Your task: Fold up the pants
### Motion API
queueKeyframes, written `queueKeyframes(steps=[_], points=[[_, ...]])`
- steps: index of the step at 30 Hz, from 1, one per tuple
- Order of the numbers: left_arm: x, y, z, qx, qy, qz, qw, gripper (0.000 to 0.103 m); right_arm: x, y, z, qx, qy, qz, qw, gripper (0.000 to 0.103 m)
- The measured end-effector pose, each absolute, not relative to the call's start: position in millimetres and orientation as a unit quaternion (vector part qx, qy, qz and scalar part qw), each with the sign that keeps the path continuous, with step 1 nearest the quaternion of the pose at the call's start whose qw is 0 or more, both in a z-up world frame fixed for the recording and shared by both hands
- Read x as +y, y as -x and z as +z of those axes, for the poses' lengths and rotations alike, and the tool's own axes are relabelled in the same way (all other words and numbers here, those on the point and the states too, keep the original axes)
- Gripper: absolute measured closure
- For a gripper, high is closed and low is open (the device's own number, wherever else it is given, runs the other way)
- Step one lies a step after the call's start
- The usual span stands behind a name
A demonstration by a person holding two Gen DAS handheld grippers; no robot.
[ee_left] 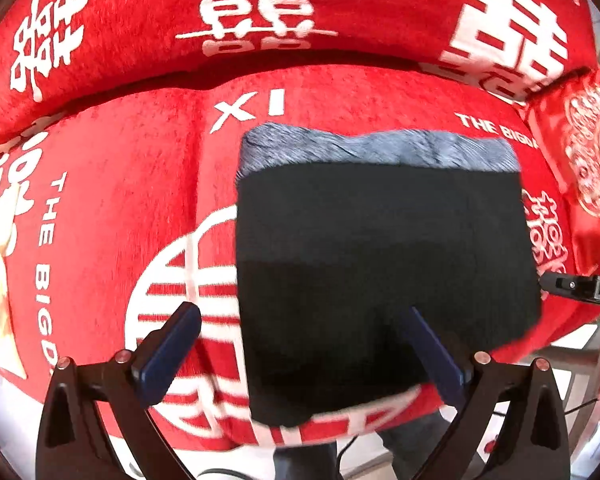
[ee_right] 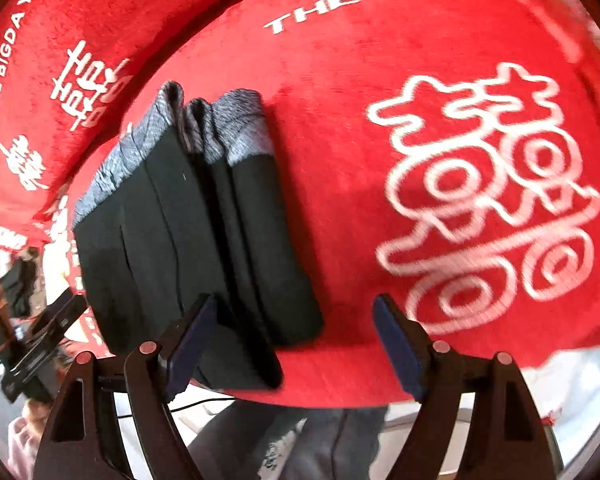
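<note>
Left wrist view shows one pair of black pants point(ee_left: 380, 264) with a grey waistband point(ee_left: 376, 150), lying as a compact folded rectangle on the red printed blanket point(ee_left: 112, 208) — folding looks essentially finished, perhaps only a tidy-up left. Two grippers: the left gripper point(ee_left: 300, 340) is spread wide, empty, over the near edge; the right gripper point(ee_right: 296, 332) is likewise spread and grips nothing — its left finger touches or nearly touches the stacked layers.

The dark pants point(ee_right: 188, 240) lie folded on the red blanket point(ee_right: 380, 120) — the right gripper point(ee_right: 296, 332) hangs wide open just above them.
</note>
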State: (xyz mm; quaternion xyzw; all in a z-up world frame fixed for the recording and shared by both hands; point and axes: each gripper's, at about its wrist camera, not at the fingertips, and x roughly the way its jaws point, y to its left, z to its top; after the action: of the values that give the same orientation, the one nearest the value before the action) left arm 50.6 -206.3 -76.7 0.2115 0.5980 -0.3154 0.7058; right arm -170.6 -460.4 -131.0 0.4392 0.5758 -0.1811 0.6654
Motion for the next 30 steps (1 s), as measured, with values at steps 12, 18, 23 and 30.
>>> queueKeyframes(steps=[12, 18, 23, 30], points=[[-187, 2, -21, 0.577, -0.247, -0.287, 0.723, 0.001, -380, 160, -56, 0.599, -0.277, -0.249, 0.709, 0.010], [-173, 8, 3, 0.572, -0.242, -0.290, 0.728, 0.001, -342, 152, -29, 0.615, -0.233, -0.260, 0.707, 0.010], [-165, 6, 21, 0.561, -0.245, -0.297, 0.733, 0.001, -327, 156, -10, 0.609, -0.254, -0.256, 0.707, 0.010], [-161, 3, 38, 0.553, -0.239, -0.281, 0.747, 0.001, -322, 153, 2, 0.620, -0.242, -0.262, 0.699, 0.010]])
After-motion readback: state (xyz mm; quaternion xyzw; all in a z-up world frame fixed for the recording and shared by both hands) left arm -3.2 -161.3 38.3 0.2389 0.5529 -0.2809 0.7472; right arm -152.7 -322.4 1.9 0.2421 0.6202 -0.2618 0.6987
